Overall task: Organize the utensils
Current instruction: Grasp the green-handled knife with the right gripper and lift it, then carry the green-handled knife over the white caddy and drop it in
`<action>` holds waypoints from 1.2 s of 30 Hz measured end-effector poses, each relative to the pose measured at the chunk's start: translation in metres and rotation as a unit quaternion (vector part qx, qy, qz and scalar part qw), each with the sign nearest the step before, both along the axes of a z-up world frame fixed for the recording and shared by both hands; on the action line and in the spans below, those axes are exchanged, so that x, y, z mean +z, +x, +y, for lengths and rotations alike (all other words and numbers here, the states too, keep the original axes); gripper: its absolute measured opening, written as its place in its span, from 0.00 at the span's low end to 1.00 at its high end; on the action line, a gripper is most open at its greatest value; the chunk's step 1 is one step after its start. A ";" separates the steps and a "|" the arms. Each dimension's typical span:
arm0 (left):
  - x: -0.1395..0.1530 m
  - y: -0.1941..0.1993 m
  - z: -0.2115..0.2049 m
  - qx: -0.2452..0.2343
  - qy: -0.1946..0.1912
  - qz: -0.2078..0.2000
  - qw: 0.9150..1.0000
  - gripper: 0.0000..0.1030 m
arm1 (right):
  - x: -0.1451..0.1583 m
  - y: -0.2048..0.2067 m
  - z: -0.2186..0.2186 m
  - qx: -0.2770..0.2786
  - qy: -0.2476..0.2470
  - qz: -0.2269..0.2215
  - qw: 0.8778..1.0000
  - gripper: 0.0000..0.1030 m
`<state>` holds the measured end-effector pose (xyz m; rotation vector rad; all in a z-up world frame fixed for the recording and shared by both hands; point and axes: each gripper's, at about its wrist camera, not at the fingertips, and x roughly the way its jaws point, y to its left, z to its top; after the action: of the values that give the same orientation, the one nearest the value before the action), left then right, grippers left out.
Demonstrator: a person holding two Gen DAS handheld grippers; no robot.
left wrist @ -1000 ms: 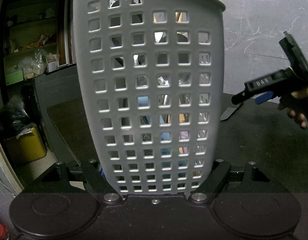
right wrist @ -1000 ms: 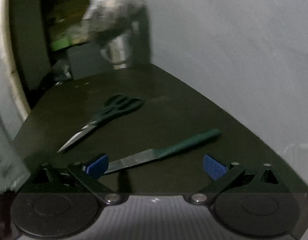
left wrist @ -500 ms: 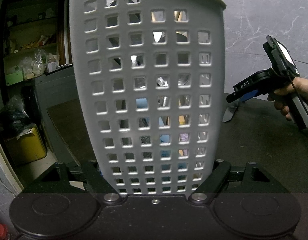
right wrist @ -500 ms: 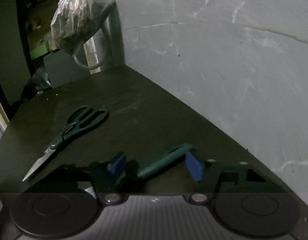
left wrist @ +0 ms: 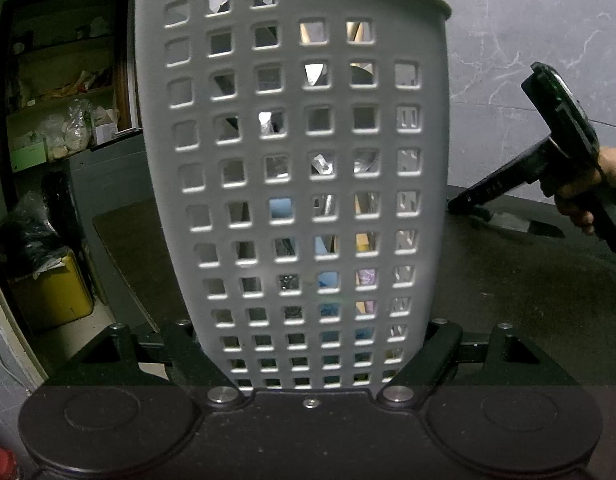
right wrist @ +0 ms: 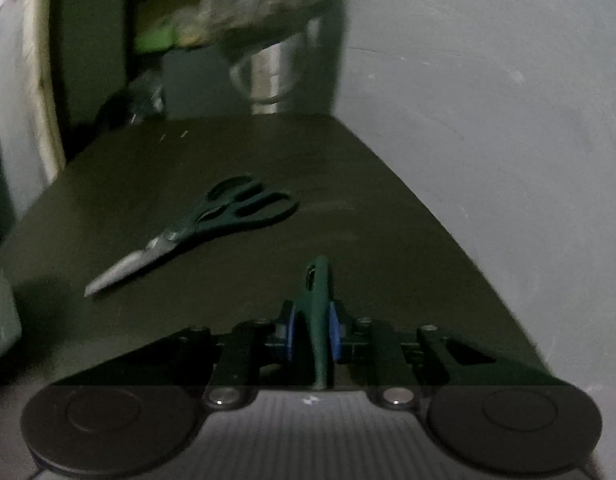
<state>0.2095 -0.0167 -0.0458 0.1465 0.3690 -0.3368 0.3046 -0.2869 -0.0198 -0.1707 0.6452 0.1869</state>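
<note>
My left gripper (left wrist: 312,354) is shut on a tall grey perforated utensil basket (left wrist: 299,152), which fills the left wrist view; several utensils show dimly through its holes. My right gripper (right wrist: 312,330) is shut on the green handle of a knife (right wrist: 318,296), whose handle end points away from me; the blade is hidden. In the left wrist view the right gripper (left wrist: 508,188) is at the right, held over the dark table with the knife blade (left wrist: 520,224) below it. Green-handled scissors (right wrist: 203,228) lie on the table ahead and to the left.
The dark table (right wrist: 267,160) ends at a grey wall (right wrist: 488,120) on the right. A plastic bag (right wrist: 259,16) hangs by a metal pipe beyond the far edge. Shelves (left wrist: 59,100) and a yellow box (left wrist: 51,296) stand left of the table.
My right gripper has closed on the knife handle and turned it to point away. The view has shifted. The left gripper and basket have stayed put.
</note>
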 end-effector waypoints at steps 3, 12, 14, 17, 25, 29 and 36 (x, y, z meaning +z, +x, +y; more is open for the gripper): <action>0.000 0.000 0.000 0.000 0.000 0.000 1.000 0.80 | -0.002 -0.013 0.024 0.030 -0.089 -0.017 0.995 0.18; 0.001 0.000 -0.001 0.000 -0.001 0.000 1.000 0.80 | -0.017 -0.054 0.078 0.118 -0.274 -0.047 0.953 0.17; 0.001 0.000 0.000 0.000 -0.002 0.000 1.000 0.80 | -0.012 -0.051 0.074 0.117 -0.255 -0.033 0.959 0.18; 0.000 -0.001 0.002 -0.001 -0.003 0.000 1.000 0.80 | -0.003 -0.038 0.060 0.106 -0.198 -0.003 0.974 0.18; 0.000 -0.002 0.003 -0.001 -0.004 0.000 1.000 0.80 | -0.001 -0.042 0.058 0.115 -0.209 0.003 0.971 0.17; -0.001 -0.002 0.004 -0.001 -0.004 0.000 1.000 0.80 | -0.019 -0.061 0.085 0.133 -0.313 -0.038 0.940 0.16; -0.001 -0.002 0.004 -0.001 -0.004 0.000 1.000 0.80 | -0.003 -0.049 0.072 0.132 -0.226 0.014 0.965 0.15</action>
<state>0.2077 -0.0125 -0.0466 0.1400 0.3678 -0.3404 0.2558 -0.2147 -0.0233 -0.6981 0.6851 0.2974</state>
